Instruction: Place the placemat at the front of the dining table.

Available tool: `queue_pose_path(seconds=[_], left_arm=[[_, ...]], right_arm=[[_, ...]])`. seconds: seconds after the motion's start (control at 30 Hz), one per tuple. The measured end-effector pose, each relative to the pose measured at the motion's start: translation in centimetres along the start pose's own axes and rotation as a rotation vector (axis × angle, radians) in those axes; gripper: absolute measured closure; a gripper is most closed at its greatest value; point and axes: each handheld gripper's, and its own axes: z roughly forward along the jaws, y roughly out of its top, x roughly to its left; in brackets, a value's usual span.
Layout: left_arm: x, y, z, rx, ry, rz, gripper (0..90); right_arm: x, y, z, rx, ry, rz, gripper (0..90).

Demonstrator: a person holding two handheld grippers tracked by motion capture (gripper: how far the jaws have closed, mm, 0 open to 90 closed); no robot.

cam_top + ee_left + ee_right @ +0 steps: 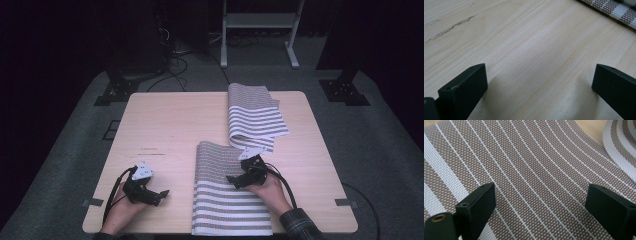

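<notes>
The right gripper (231,179) is hovering wide open and empty over the striped woven placemat (220,200), while the left gripper (165,193) is resting open and empty on the wooden tabletop (170,120).

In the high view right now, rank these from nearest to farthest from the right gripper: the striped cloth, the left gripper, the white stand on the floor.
1. Striped cloth: directly under the right gripper, at the table's near middle.
2. Left gripper: over bare wood at the near left of the table.
3. White stand: on the floor beyond the table's far edge.
</notes>
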Motion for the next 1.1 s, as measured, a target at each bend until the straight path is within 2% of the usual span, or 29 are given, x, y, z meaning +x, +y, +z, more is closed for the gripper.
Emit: queue_pose_path(seconds=[0.07, 0.1, 0.33, 0.73, 0.87, 1.1], left_arm=[[0.0, 0.0, 0.0, 0.0, 0.0, 0.0, 0.0], [0.0, 0.0, 0.0, -0.001, 0.0, 0.0, 0.0], [0.0, 0.0, 0.0, 0.0, 0.0, 0.0, 0.0], [0.0, 0.0, 0.0, -0.002, 0.0, -0.003, 0.0], [0.0, 0.0, 0.0, -0.002, 0.0, -0.003, 0.0], [0.0, 0.0, 0.0, -0.002, 0.0, -0.003, 0.0]], right_arm=[[0.1, 0.0, 0.0, 0.002, -0.008, -0.011, 8.4], [0.2, -0.3, 0.1, -0.02, -0.009, -0.015, 8.7], [0.4, -0.7, -0.1, -0.036, -0.008, -0.017, 9.5], [3.1, -1.7, -1.1, -0.033, -0.012, -0.015, 9.6], [3.2, -1.8, -1.1, -0.033, -0.012, -0.016, 9.5], [2.8, -1.3, -1.2, -0.001, 0.007, -0.021, 9.3]])
